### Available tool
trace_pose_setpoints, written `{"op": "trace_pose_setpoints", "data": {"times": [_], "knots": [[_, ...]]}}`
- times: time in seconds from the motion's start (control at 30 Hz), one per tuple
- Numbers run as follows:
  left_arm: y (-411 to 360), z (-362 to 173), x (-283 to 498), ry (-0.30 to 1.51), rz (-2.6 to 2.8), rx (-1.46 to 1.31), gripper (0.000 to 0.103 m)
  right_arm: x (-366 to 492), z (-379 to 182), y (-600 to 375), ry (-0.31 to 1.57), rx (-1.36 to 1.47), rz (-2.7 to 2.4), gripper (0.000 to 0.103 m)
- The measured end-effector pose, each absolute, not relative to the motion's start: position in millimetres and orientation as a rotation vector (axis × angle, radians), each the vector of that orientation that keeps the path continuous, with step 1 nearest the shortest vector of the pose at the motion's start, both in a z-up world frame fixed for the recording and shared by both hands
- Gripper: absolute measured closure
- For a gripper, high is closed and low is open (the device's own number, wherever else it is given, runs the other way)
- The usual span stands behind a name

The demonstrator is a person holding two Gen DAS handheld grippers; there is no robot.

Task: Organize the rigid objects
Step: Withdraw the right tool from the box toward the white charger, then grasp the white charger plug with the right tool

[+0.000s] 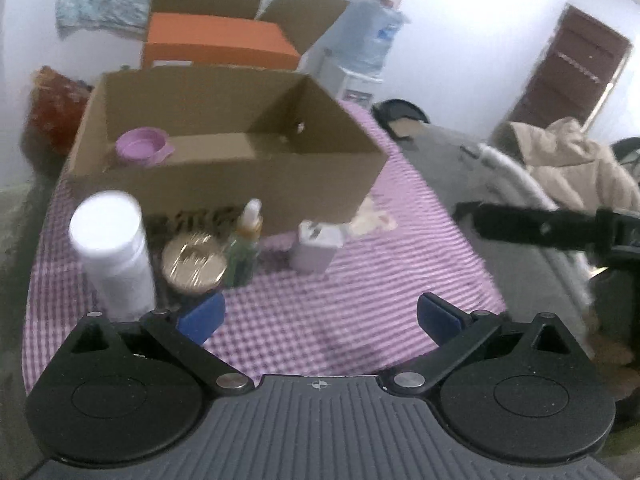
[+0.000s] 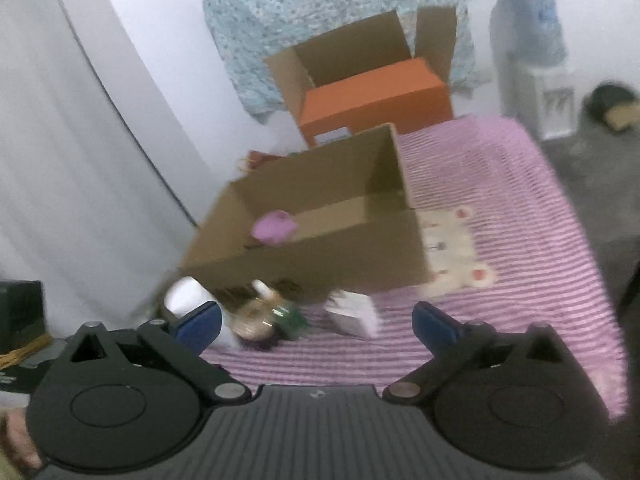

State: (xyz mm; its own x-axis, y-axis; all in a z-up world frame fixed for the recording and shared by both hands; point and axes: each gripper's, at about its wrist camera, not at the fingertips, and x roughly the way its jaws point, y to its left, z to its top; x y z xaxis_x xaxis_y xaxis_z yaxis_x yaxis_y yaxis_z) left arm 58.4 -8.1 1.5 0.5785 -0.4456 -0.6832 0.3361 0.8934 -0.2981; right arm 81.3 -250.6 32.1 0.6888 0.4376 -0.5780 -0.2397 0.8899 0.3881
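An open cardboard box (image 1: 224, 184) (image 2: 320, 256) stands on the pink checked cloth (image 1: 340, 300) (image 2: 500, 300), with a purple bowl (image 1: 141, 145) (image 2: 274, 226) inside at its left. In front of the box stand a white cylinder bottle (image 1: 112, 252) (image 2: 188, 296), a gold-lidded jar (image 1: 194, 258) (image 2: 256, 320), a green spray bottle (image 1: 245, 244) (image 2: 288, 312) and a small white box (image 1: 314, 248) (image 2: 354, 314). My left gripper (image 1: 320, 316) is open, low over the cloth, nothing between its blue pads. My right gripper (image 2: 318, 326) is open too, near the small items, holding nothing.
An orange box (image 1: 218, 44) (image 2: 376, 96) with raised cardboard flaps sits behind. A water dispenser (image 1: 360, 48) (image 2: 532, 40) stands at the back right. A beige coat (image 1: 576, 168) lies on the right; the other gripper's black arm (image 1: 540, 228) crosses there. A white wall rises on the left.
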Motion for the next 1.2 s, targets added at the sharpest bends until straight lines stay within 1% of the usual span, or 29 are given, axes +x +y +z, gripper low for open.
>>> {"op": "trace_pose_setpoints", "data": {"times": [0.3,0.43,0.63,0.8,0.87,0.93,1.0,1.07,1.1,1.17,1.2], "knots": [[-13.3,-14.4,43.0,0.797,-0.465,-0.112,0.000,49.0,25.1,-230.4,0.645,-0.018,0.262,0.000],[-18.9,-18.5,44.2,0.790,-0.507,-0.096,0.000,43.7,24.1,-234.5,0.599,-0.075,0.229,0.000],[-34.9,-31.0,47.5,0.787,-0.513,-0.035,0.000,45.9,23.4,-251.7,0.565,0.006,0.319,0.000],[-55.7,-40.2,53.1,0.741,-0.481,0.070,0.000,59.3,14.1,-262.0,0.603,0.147,0.385,0.000],[-61.9,-42.7,56.5,0.721,-0.481,0.095,0.002,65.8,9.7,-264.6,0.614,0.190,0.398,0.000],[-66.9,-44.7,60.1,0.706,-0.483,0.114,0.007,73.3,3.8,-267.4,0.626,0.234,0.411,0.000],[-72.8,-46.6,63.5,0.689,-0.484,0.143,0.011,82.0,-3.0,-269.5,0.640,0.269,0.419,0.002],[-78.7,-48.0,66.9,0.672,-0.486,0.174,0.018,91.1,-10.8,-269.9,0.657,0.292,0.417,0.009],[-82.8,-48.9,68.7,0.669,-0.485,0.189,0.024,96.0,-14.6,-269.7,0.667,0.300,0.417,0.011],[-88.3,-51.6,74.2,0.659,-0.474,0.215,0.027,106.8,-22.7,-269.2,0.691,0.322,0.416,0.025],[-90.3,-53.2,77.6,0.663,-0.474,0.217,0.029,112.7,-26.5,-269.5,0.704,0.334,0.424,0.026]]}}
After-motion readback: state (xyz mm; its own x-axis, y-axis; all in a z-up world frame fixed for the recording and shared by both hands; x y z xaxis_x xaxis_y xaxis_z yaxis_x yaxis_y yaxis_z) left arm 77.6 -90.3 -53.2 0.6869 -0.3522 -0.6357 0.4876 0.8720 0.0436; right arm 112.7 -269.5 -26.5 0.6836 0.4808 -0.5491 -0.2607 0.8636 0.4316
